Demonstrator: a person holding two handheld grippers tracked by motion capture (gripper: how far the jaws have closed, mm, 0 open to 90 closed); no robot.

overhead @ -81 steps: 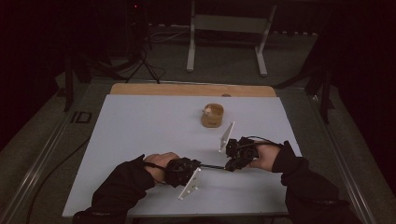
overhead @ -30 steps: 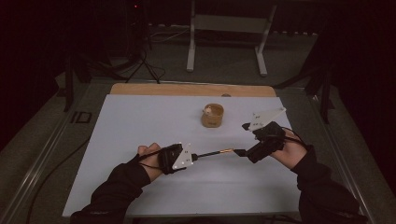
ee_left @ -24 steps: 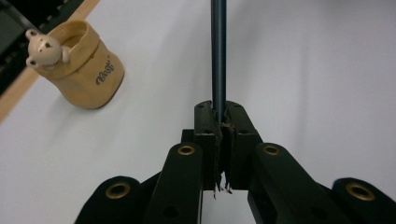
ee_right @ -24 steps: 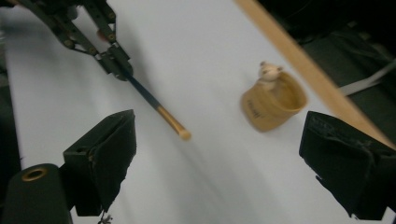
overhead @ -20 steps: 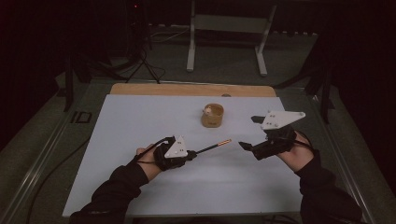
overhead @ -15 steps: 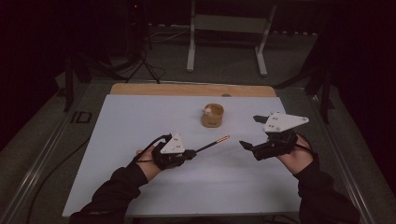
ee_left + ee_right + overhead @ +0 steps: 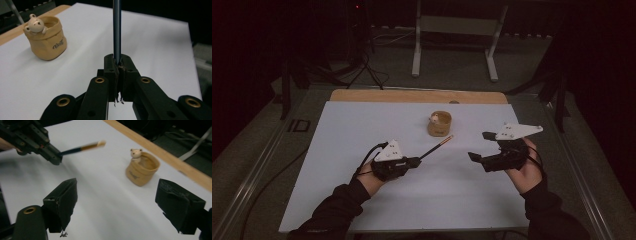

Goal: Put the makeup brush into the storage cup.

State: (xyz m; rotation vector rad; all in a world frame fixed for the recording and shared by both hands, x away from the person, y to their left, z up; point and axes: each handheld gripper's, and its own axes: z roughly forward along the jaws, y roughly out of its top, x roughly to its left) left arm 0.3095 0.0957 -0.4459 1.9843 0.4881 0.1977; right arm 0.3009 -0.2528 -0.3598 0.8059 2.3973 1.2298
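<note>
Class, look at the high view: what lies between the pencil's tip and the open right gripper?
Nothing: in the high view only bare white table separates pencil and right gripper.

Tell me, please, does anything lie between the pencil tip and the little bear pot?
Nothing visible does. The left gripper holds the pencil, whose tip points toward the pot over bare white table; the open right gripper stands off to the side.

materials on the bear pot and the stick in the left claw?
Small tan pot with a bear figure on its rim: looks like glazed ceramic shaped as a rolled-down sack; soft sheen, moulded folds, printed lettering. Could be resin.

Thin dark stick with an orange-brown end, clamped in the left claw: smooth, straight painted shaft, likely wood as on a pencil or brush; the pictures leave it open.
</note>
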